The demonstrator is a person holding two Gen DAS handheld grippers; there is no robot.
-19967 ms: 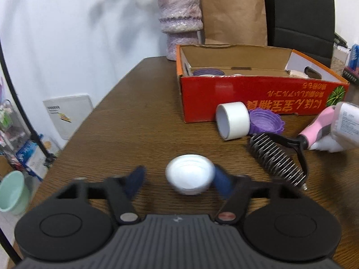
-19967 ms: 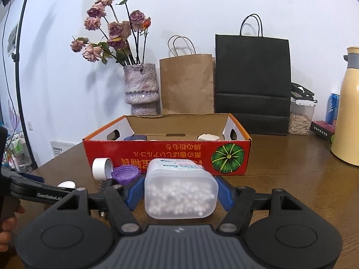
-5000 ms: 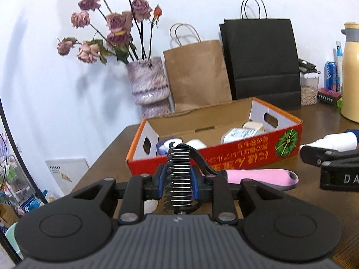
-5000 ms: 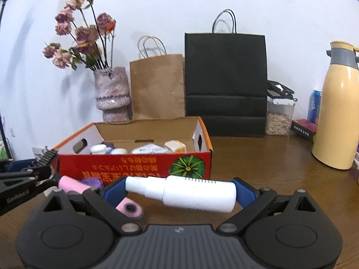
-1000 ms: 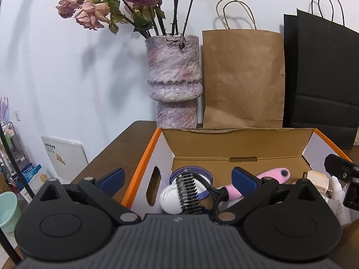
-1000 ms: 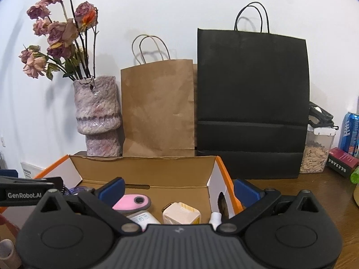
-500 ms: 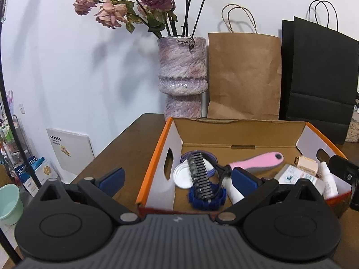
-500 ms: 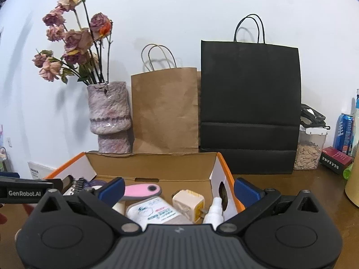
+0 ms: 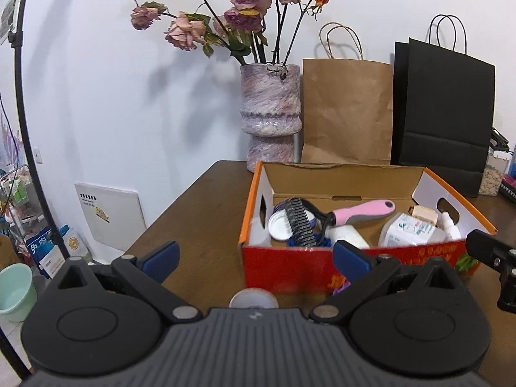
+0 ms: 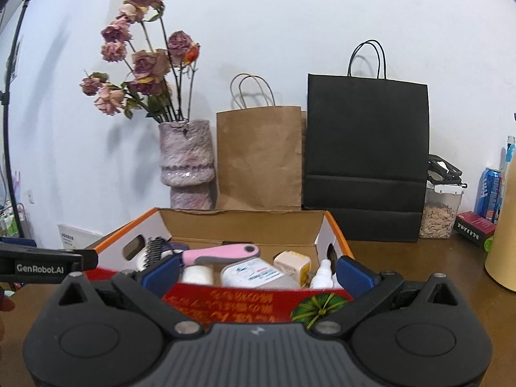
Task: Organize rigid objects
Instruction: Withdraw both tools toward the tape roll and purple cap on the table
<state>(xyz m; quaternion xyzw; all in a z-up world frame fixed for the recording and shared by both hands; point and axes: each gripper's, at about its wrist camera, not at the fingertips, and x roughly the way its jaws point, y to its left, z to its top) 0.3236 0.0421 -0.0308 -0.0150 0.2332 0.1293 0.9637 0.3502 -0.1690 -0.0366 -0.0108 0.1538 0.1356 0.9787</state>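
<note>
The red cardboard box (image 9: pixel 290 266) stands on the brown table and holds the pink-handled comb brush (image 9: pixel 361 209), a white lid (image 9: pixel 279 225), a clear tub (image 9: pixel 406 230), a small cream box (image 9: pixel 422 214) and a white spray bottle (image 9: pixel 450 225). My left gripper (image 9: pixel 254 256) is open and empty, in front of the box's left end. A white tape roll (image 9: pixel 253 300) and a purple lid (image 9: pixel 338 287) lie on the table just before the box. My right gripper (image 10: pixel 256 272) is open and empty, in front of the box (image 10: pixel 258 300); the brush (image 10: pixel 222 253) and bottle (image 10: pixel 322 275) show there too.
A purple vase of dried roses (image 9: pixel 271 116), a brown paper bag (image 9: pixel 346 113) and a black bag (image 9: pixel 448 113) stand behind the box. A cream thermos (image 10: pixel 504 235), a jar (image 10: pixel 441 209) and a can (image 10: pixel 490 193) are at the right. The table's left edge (image 9: pixel 174 206) drops to the floor.
Both grippers have pulled back from over the box and now sit in front of it, open and empty. The brush and the spray bottle lie in the box.
</note>
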